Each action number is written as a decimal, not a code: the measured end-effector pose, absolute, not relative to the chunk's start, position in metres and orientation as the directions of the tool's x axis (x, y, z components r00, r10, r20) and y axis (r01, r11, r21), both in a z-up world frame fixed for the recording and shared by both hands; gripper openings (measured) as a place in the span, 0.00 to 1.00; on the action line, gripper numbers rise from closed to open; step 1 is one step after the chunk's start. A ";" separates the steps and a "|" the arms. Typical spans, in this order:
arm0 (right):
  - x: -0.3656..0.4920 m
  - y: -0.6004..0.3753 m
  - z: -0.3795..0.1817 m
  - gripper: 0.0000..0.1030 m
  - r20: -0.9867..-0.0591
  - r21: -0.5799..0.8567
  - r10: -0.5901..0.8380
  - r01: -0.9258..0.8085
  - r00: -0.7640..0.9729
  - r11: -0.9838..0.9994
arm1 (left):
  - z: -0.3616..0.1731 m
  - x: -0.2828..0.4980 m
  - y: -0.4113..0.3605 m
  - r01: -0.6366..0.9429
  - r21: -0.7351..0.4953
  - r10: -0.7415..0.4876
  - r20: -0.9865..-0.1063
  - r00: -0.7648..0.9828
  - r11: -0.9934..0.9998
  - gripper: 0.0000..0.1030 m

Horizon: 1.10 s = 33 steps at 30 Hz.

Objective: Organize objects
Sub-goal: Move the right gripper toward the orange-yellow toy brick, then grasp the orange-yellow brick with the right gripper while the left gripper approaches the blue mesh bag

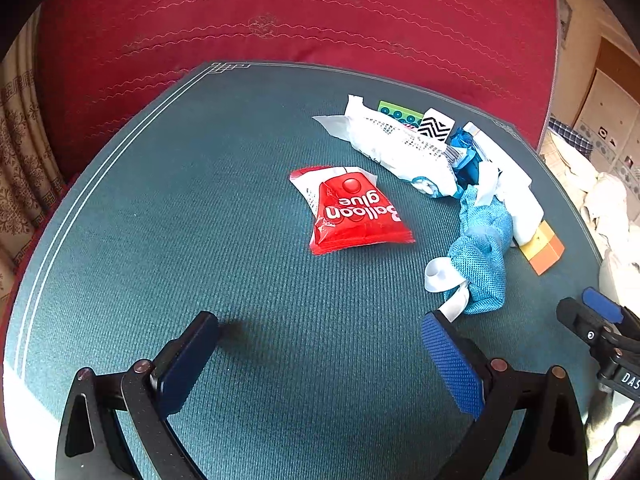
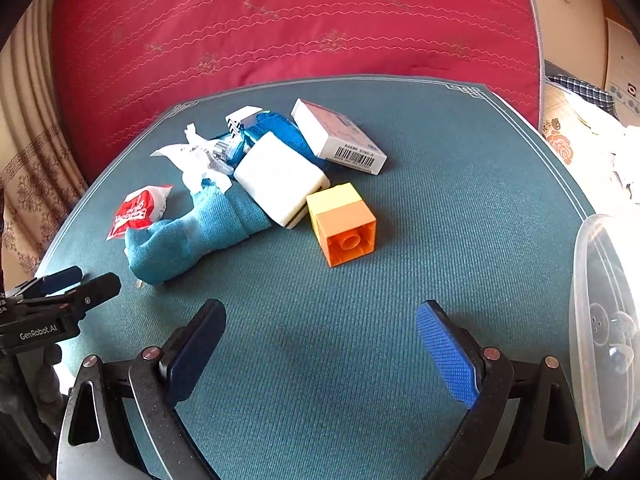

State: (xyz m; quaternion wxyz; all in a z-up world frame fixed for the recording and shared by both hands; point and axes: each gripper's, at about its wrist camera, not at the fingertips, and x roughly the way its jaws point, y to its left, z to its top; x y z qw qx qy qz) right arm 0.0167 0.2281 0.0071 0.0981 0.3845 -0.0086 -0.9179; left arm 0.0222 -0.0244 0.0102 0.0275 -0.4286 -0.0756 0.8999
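Observation:
A red "Balloon glue" packet (image 1: 352, 212) lies alone on the teal mat (image 1: 200, 200), ahead of my left gripper (image 1: 320, 328), which stands open and empty. To its right sits a heap: a white wrapped pack (image 1: 400, 148), a rolled teal cloth (image 1: 482, 248) with white ribbon, and a white sponge block (image 2: 280, 178). An orange and yellow toy brick (image 2: 344, 222) lies on its side ahead of my right gripper (image 2: 320, 316), also open with nothing between its fingers. A white barcoded box (image 2: 340, 136) rests behind the brick. The red packet (image 2: 138, 210) shows at the left.
A clear plastic container (image 2: 604, 340) stands at the mat's right edge beside my right gripper. A red quilted cushion (image 1: 280, 20) rises behind the mat. Patterned curtains hang at the left. Bare mat (image 2: 460, 200) lies around the brick and before both grippers.

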 end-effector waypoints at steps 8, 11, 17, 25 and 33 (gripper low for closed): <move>-0.005 0.231 0.015 0.82 -0.686 0.096 -0.198 0.184 -0.700 -0.978 | 0.033 0.018 0.005 -0.029 -0.082 0.080 -0.726 -0.683 -0.996 1.00; -0.011 0.228 0.007 0.73 -0.695 0.106 -0.215 0.198 -0.686 -0.975 | 0.039 0.015 0.016 -0.053 -0.061 0.080 -0.712 -0.698 -0.997 1.00; -0.026 0.230 -0.003 0.58 -0.705 0.145 -0.244 0.202 -0.666 -0.969 | 0.042 0.008 0.030 -0.073 -0.039 0.080 -0.704 -0.706 -0.997 1.00; -0.038 0.233 -0.005 0.45 -0.696 0.180 -0.267 0.198 -0.667 -0.964 | 0.039 0.005 0.036 -0.078 -0.028 0.075 -0.708 -0.702 -0.997 1.00; -0.039 0.239 -0.006 0.36 -0.684 0.218 -0.286 0.185 -0.671 -0.958 | 0.040 0.001 0.049 -0.093 -0.001 0.067 -0.704 -0.707 -0.996 1.00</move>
